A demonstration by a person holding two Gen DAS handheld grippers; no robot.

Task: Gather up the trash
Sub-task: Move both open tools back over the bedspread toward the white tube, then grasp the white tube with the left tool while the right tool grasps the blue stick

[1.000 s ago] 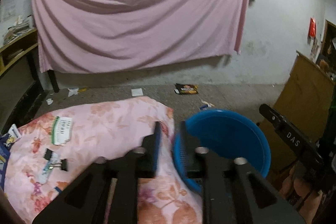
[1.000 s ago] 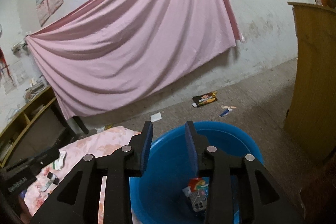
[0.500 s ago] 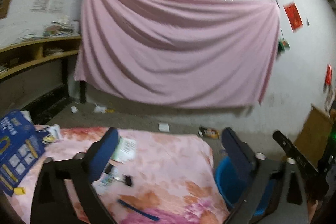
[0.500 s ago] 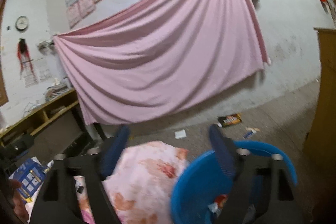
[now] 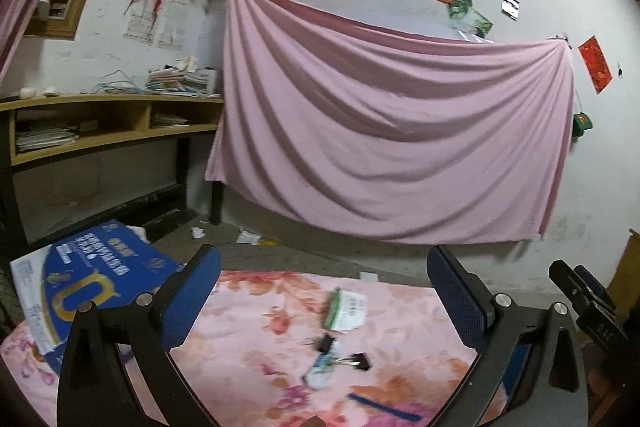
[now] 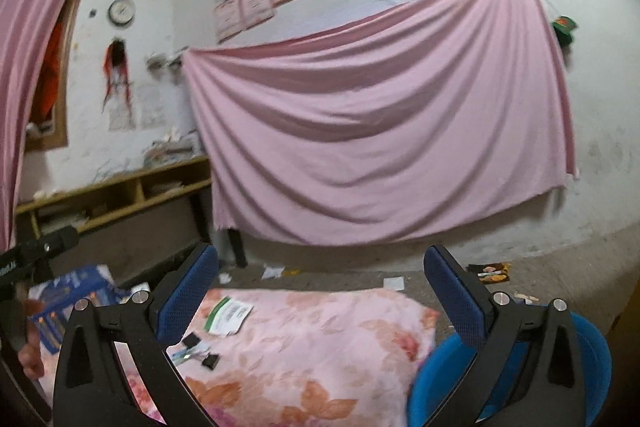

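Note:
Both grippers stand wide open and empty above a table under a pink floral cloth. Between the fingers of my left gripper lie a white and green packet, two black binder clips on a small wrapper, and a blue pen. My right gripper sees the same packet and clips left of centre. A blue basin sits at the table's right end, mostly hidden behind the right finger.
A blue box lies on the table's left end. Paper scraps and a dark wrapper litter the concrete floor. A wooden shelf unit lines the left wall; a pink sheet hangs behind. The other gripper shows at right.
Both grippers have opened from nearly shut to wide open. Both have tilted up and swung left, away from the blue basin and over the cloth-covered table.

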